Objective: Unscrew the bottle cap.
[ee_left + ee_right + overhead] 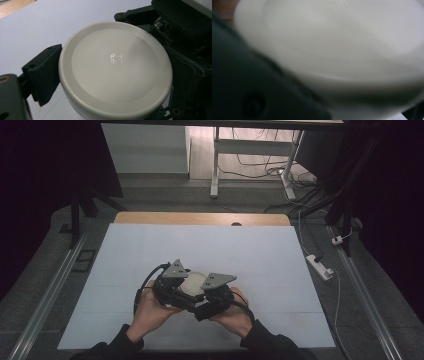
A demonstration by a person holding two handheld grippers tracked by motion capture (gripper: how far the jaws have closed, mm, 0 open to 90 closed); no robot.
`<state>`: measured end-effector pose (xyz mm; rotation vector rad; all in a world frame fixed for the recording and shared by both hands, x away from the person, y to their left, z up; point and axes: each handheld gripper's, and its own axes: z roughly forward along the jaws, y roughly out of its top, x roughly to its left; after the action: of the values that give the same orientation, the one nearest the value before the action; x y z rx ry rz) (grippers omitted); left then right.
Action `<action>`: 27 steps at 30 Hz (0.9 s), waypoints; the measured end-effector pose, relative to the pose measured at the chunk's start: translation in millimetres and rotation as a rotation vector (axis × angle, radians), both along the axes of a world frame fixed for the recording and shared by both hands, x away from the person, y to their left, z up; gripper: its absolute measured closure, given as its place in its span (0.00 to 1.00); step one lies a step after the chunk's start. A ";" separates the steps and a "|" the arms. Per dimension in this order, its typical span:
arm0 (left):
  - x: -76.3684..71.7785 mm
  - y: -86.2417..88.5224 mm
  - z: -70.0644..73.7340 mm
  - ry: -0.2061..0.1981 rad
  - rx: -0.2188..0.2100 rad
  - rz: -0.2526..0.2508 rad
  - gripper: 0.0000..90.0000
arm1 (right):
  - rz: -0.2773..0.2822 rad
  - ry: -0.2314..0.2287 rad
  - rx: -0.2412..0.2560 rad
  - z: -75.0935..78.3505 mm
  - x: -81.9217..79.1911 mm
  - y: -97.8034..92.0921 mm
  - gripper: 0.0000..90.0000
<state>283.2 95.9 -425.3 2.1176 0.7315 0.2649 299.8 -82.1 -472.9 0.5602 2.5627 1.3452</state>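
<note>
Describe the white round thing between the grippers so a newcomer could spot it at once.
Start at the pale sheet covering the table, then go to its near middle, where two hands bring the left gripper and right gripper together. Between them sits a round white lid, smooth, flat-topped, with small embossed marks at its centre.

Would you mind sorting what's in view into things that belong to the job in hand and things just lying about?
In the job:
- white round container
- left gripper, at its side
- right gripper, close against it

Lying about:
- power strip on the floor
- cables beyond the table
- white table cover
</note>
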 end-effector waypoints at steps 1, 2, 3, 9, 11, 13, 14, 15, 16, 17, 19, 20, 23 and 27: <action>1.3 0.2 2.6 -0.002 0.007 -0.038 0.01 | 0.005 0.002 0.002 0.2 0.1 -0.1 0.08; 1.5 1.2 4.5 0.001 0.014 -0.062 0.00 | 0.010 0.005 0.005 0.5 -0.2 -0.1 0.08; 1.1 3.1 7.0 -0.006 0.022 -0.075 0.00 | 0.016 0.007 0.009 0.7 -0.5 -0.3 0.08; 0.5 23.3 16.7 -0.051 0.045 -0.244 0.00 | 0.095 0.022 0.027 2.7 -2.0 -1.1 0.08; 2.0 28.7 16.4 -0.043 0.032 -0.306 0.00 | 0.128 0.026 0.030 3.1 -4.0 0.2 0.08; 2.8 30.9 15.7 -0.036 0.022 -0.340 0.00 | 0.147 0.027 0.034 3.2 -5.0 1.1 0.08; 3.6 32.4 14.4 -0.030 0.011 -0.370 0.00 | 0.165 0.030 0.037 3.3 -6.3 1.9 0.08; 3.9 33.3 12.2 -0.026 0.003 -0.408 0.01 | 0.198 0.026 0.039 3.7 -9.4 4.1 0.08; 4.2 33.4 11.1 -0.024 0.002 -0.425 0.01 | 0.208 0.026 0.040 3.8 -10.4 4.7 0.08; 4.2 33.4 11.1 -0.024 0.002 -0.425 0.02 | 0.208 0.026 0.040 3.8 -10.4 4.7 0.08; 3.9 31.8 8.2 -0.021 0.005 -0.456 0.04 | 0.233 0.021 0.042 4.7 -13.4 6.0 0.08; 3.7 30.6 7.4 -0.023 0.015 -0.454 0.05 | 0.239 0.021 0.044 4.9 -13.9 6.0 0.08; 3.4 29.3 6.0 -0.027 0.013 -0.455 0.08 | 0.242 0.018 0.047 5.9 -14.8 5.9 0.08; 4.2 28.8 5.5 -0.029 -0.006 -0.403 0.08 | 0.218 0.010 0.048 6.9 -13.2 4.7 0.08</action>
<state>287.4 124.7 -419.9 2.1945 0.2757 0.0728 286.6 -77.4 -466.1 0.3030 2.6692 1.4783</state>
